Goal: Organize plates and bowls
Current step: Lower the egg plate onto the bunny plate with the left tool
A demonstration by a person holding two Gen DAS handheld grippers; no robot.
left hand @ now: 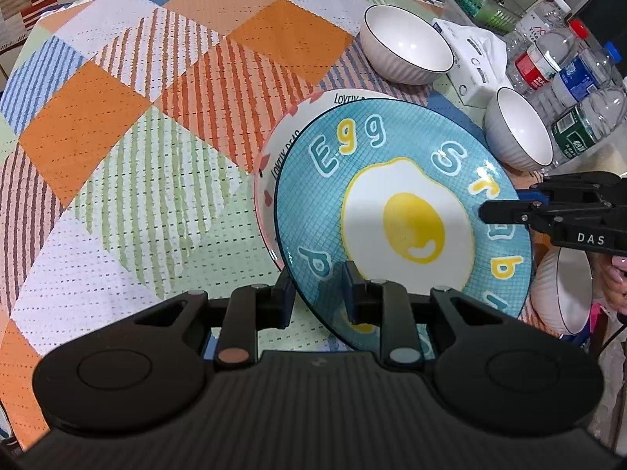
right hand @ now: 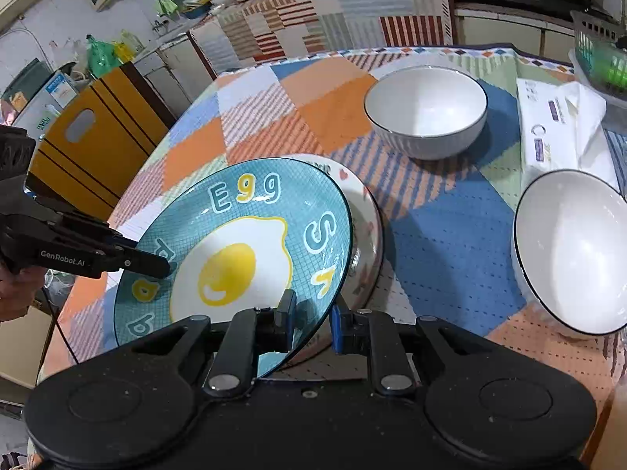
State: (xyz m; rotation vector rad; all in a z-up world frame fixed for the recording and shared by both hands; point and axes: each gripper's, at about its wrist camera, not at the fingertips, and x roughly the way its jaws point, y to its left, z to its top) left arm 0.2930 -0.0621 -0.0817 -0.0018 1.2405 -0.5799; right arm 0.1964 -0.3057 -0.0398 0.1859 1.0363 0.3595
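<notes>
A blue plate with a fried-egg picture (left hand: 407,211) (right hand: 235,258) is held tilted above a white plate with pink hearts (left hand: 282,156) (right hand: 364,235) that lies on the checked tablecloth. My left gripper (left hand: 317,293) is shut on the blue plate's near rim. My right gripper (right hand: 311,321) is shut on the opposite rim; it shows in the left wrist view (left hand: 505,209), and the left gripper shows in the right wrist view (right hand: 156,264). Three white bowls with dark rims stand around: a far one (left hand: 407,47) (right hand: 427,109), a nearer one (left hand: 517,133) (right hand: 572,250), and one by the table edge (left hand: 564,290).
A tissue pack (left hand: 474,58) (right hand: 556,129) and several plastic water bottles (left hand: 568,70) stand at the right. A green basket (left hand: 486,4) (right hand: 603,58) is behind them. A yellow chair (right hand: 86,137) stands past the table's left edge.
</notes>
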